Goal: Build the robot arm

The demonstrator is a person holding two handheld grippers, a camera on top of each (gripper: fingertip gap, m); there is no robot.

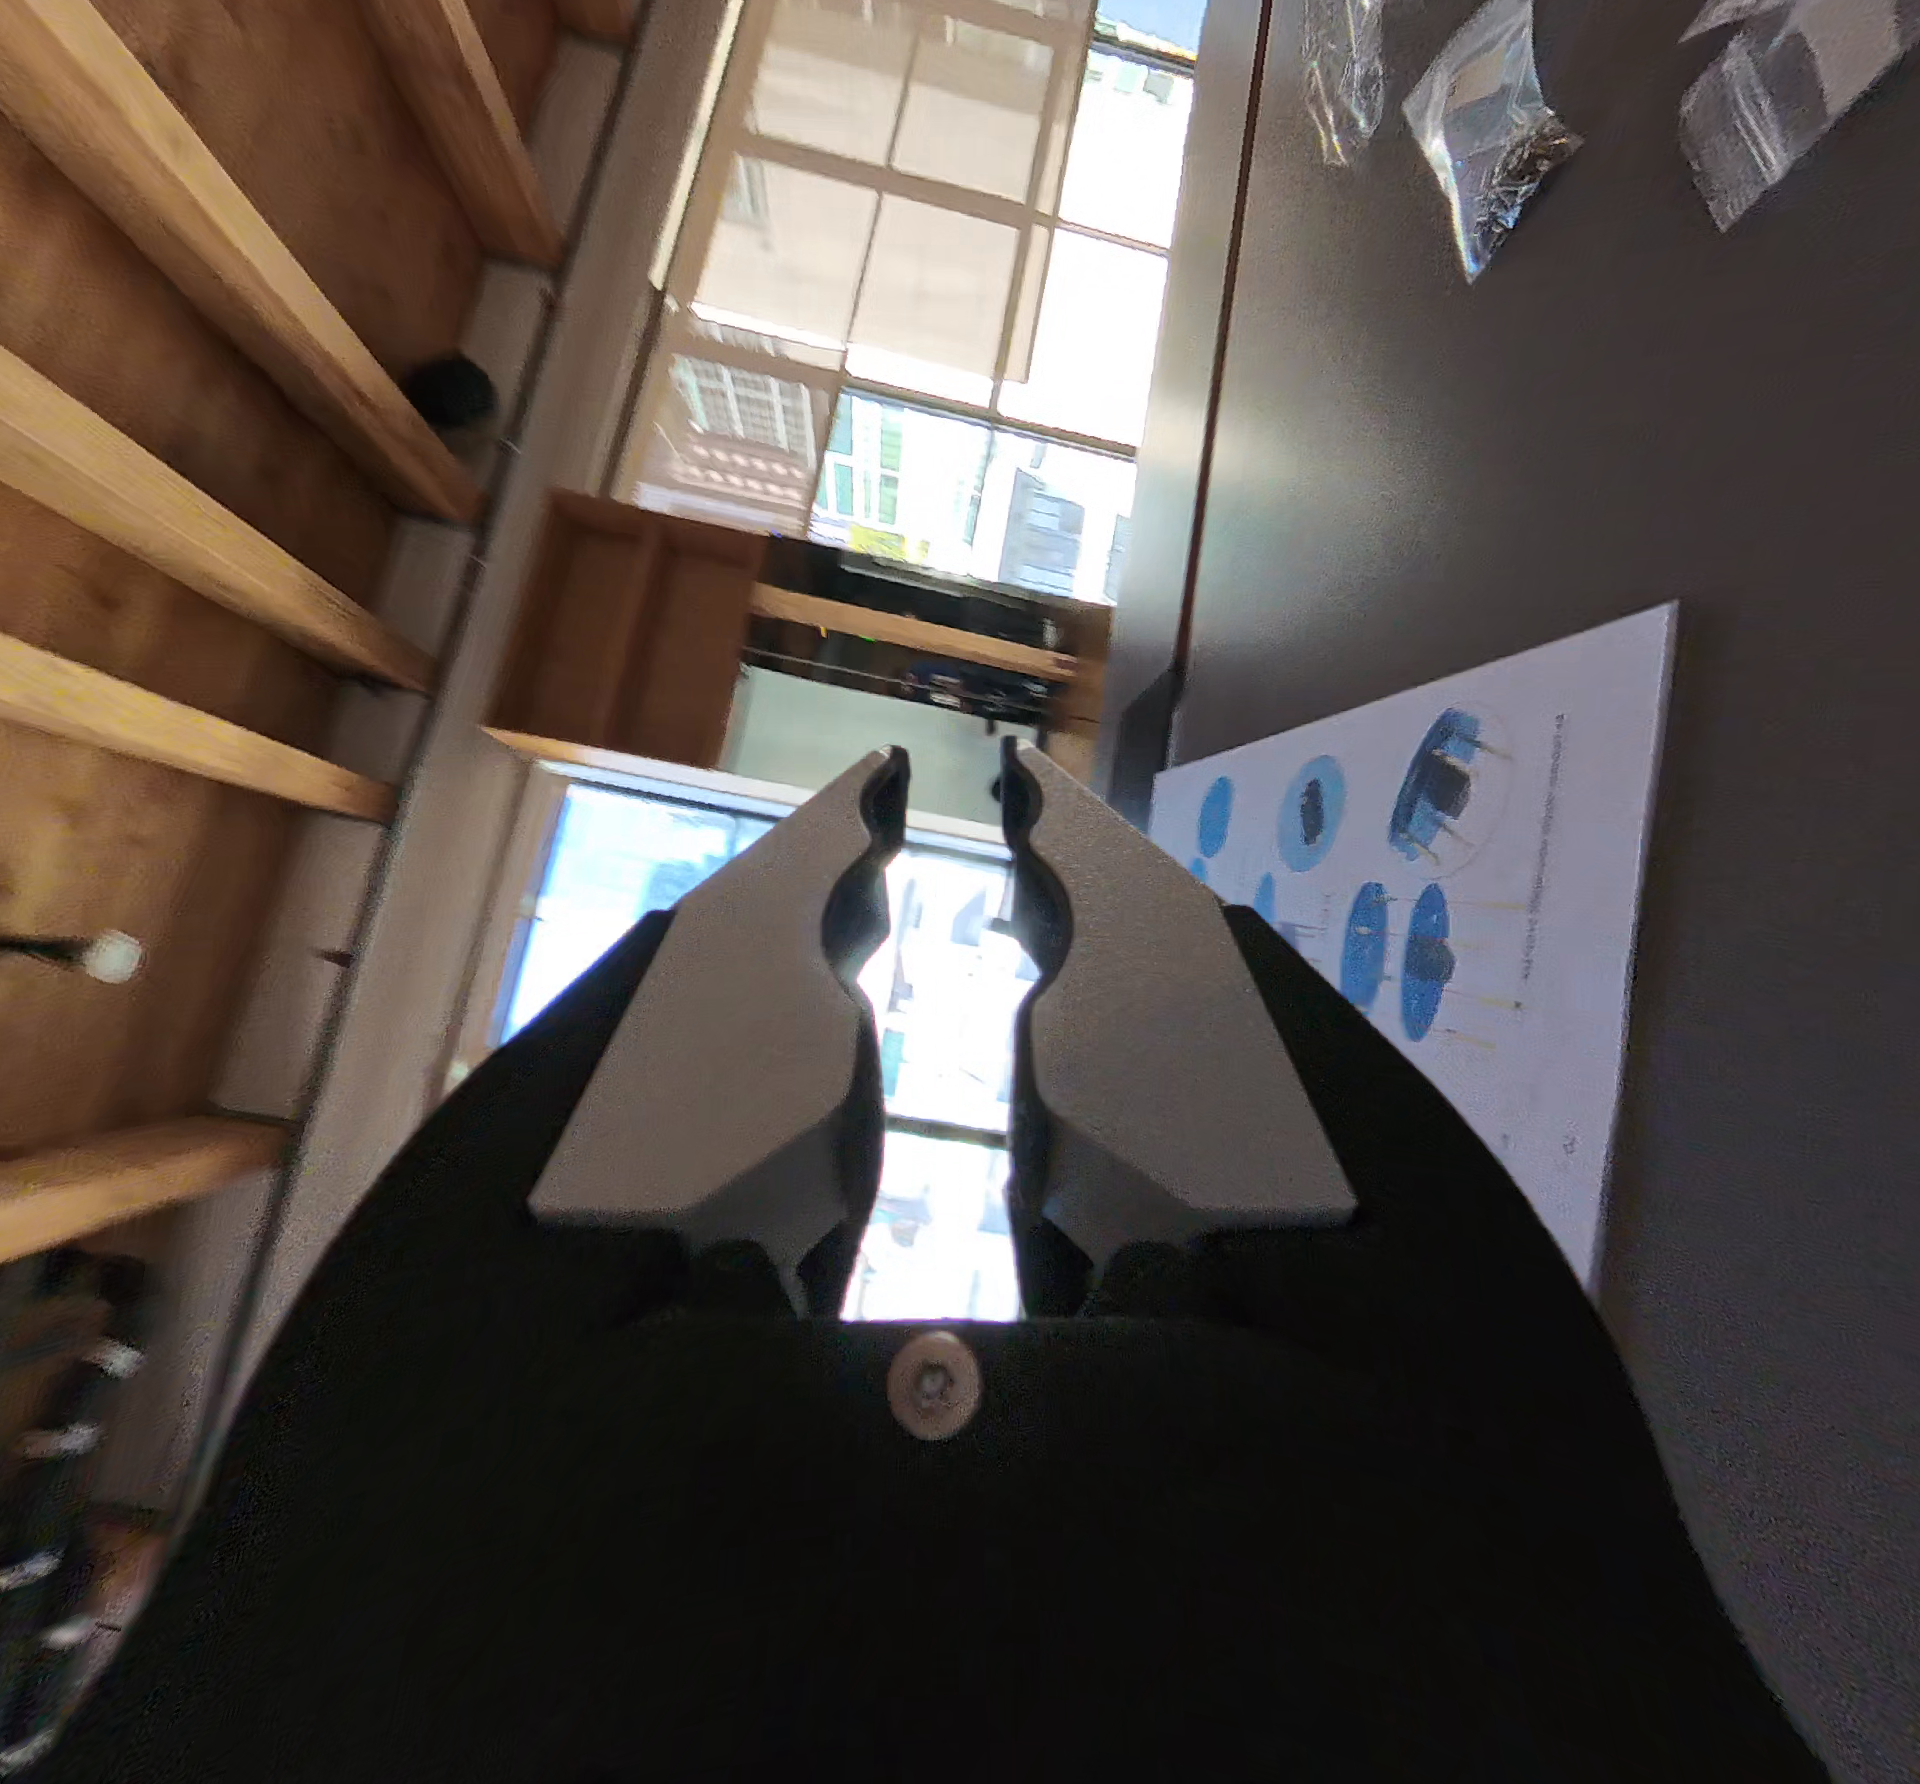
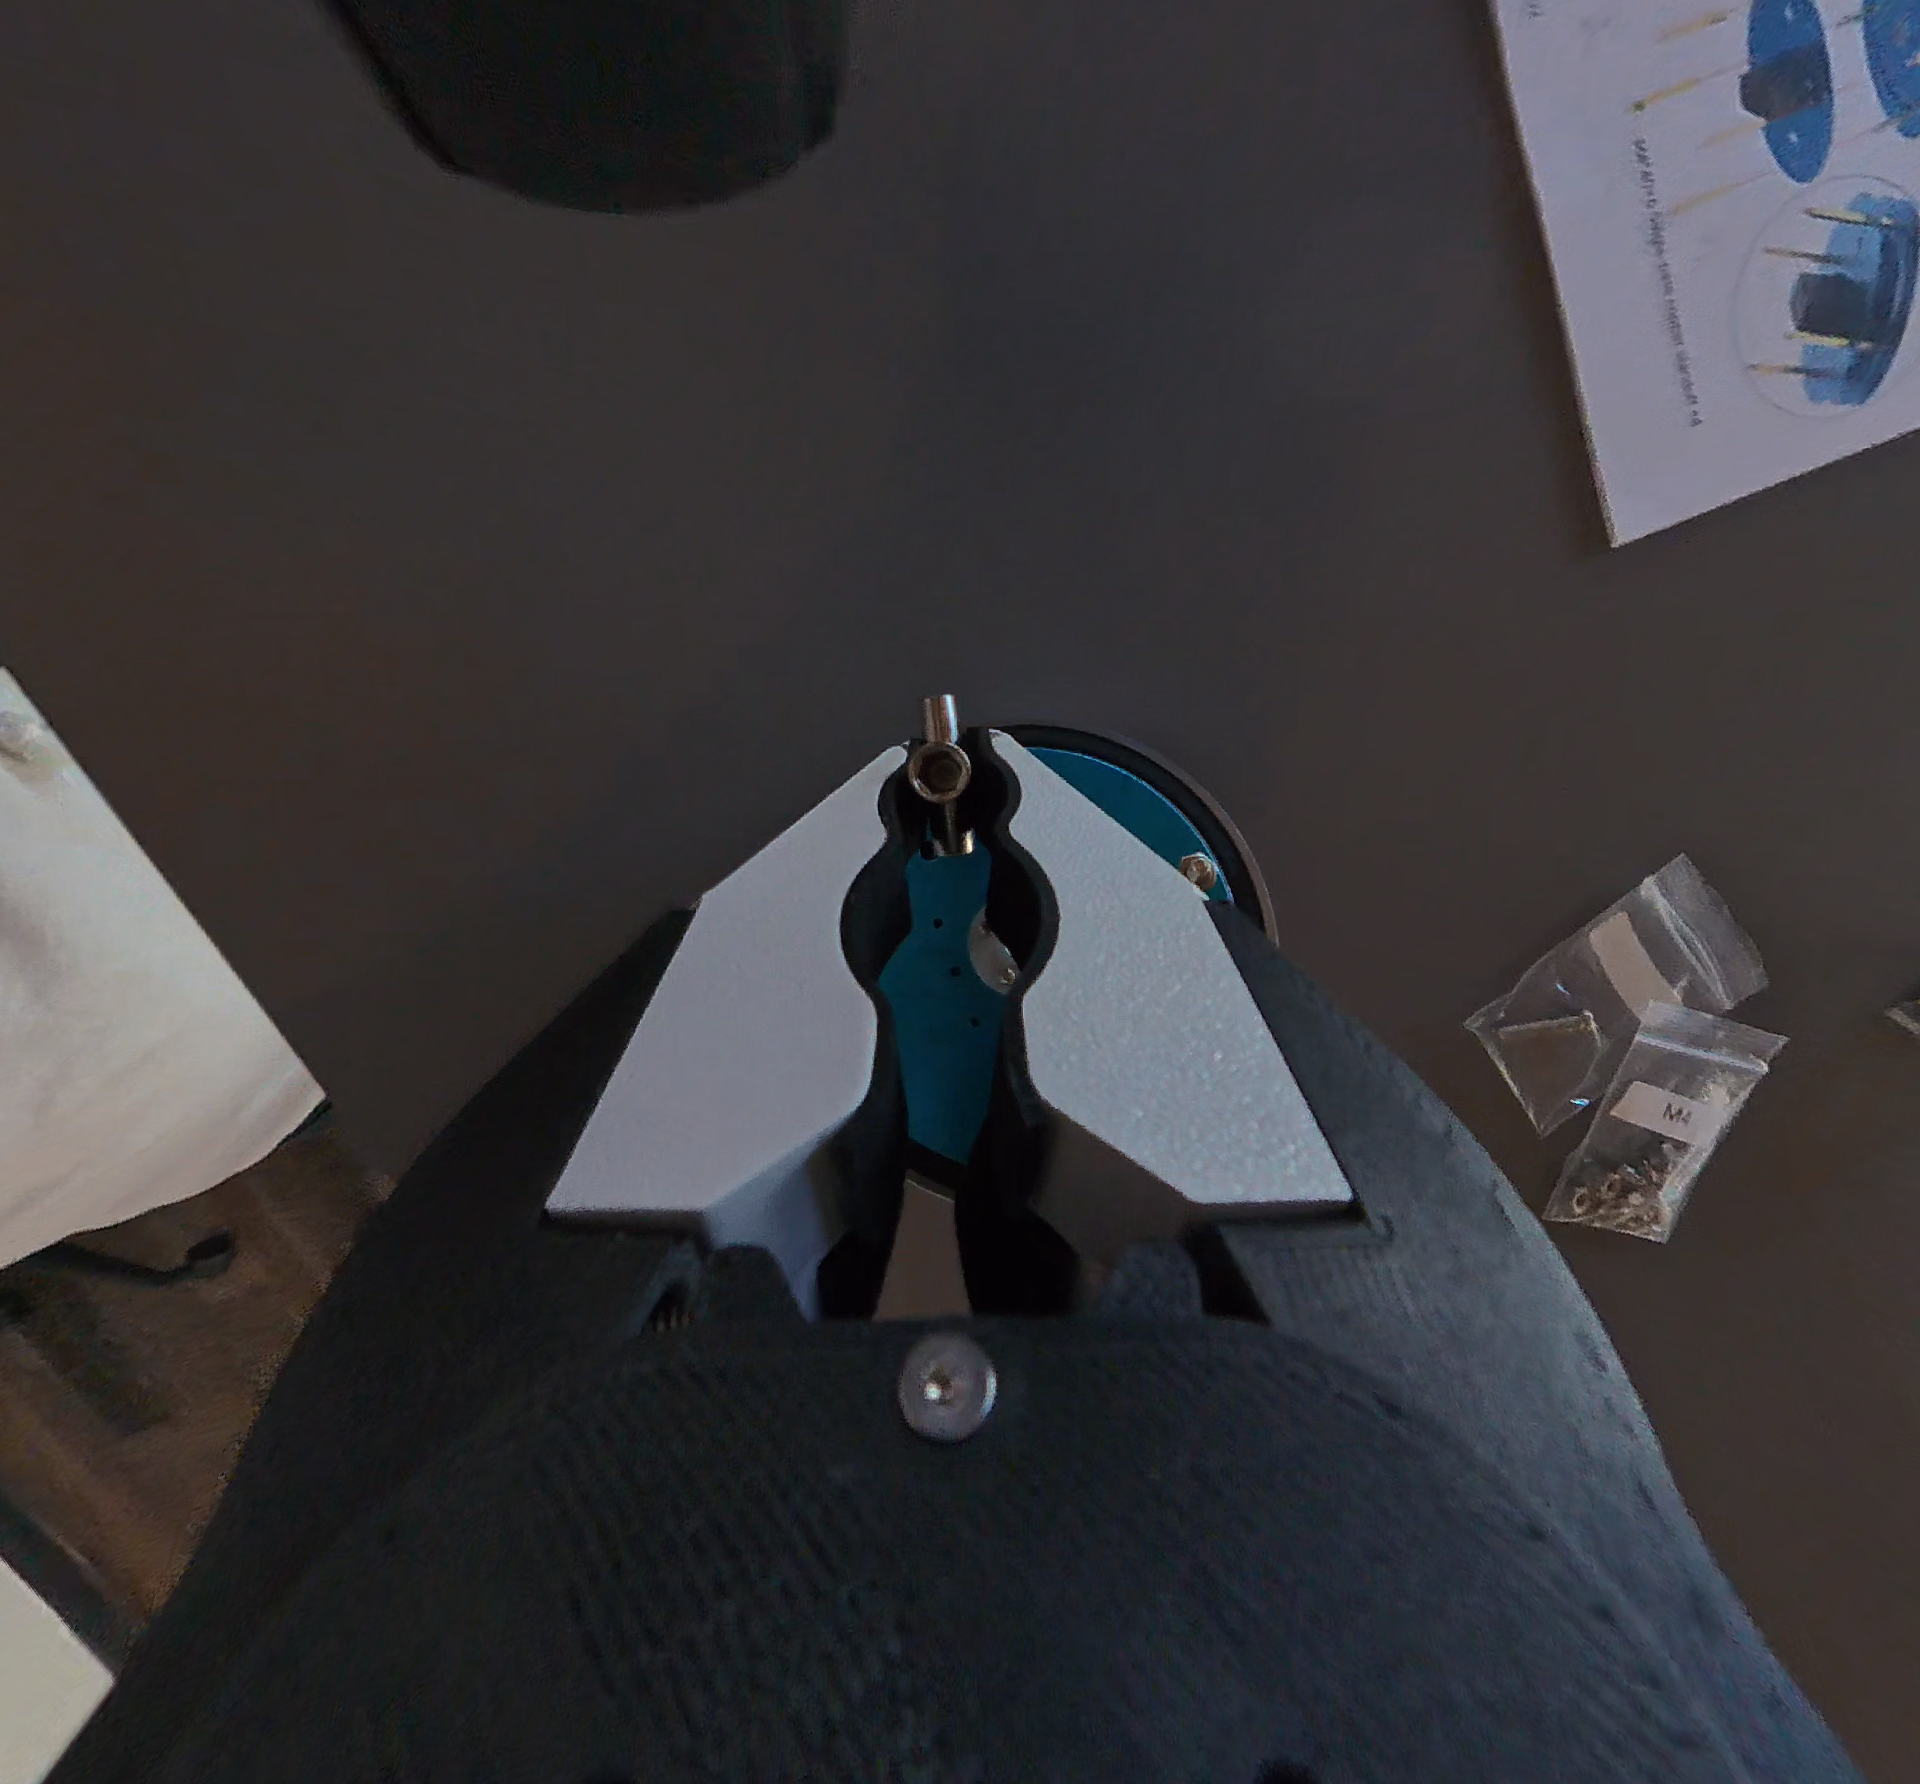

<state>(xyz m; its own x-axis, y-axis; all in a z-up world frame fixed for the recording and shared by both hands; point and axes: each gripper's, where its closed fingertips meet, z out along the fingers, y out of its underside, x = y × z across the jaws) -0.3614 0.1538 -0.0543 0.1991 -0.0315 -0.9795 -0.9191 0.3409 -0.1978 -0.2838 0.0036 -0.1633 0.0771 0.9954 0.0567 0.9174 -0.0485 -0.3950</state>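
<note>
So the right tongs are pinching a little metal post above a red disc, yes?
Nearly. The right tongs do pinch a small metal post, but the disc beneath is blue, not red. The right wrist view shows its blue face between and beside the fingers.

My right fingers point(image 2: 1143, 1007) cover most of the blue disc point(image 2: 1101, 809) beneath them; only a sliver shows between them and an arc past the right one. The metal standoff point(image 2: 938, 770) pinched at my tips hides its own lower end, so I cannot tell whether it touches the disc. Up-left of my fingers a dark shape point(image 2: 582, 20) is cut by the top edge and blurred. Right of them, the sheet point(image 2: 1621, 311) runs off the edge, as do bags point(image 2: 1631, 1059); their contents are too small to tell. Left of my left fingers point(image 1: 727, 1007), the ceiling beams point(image 1: 208, 207) smear.
</note>
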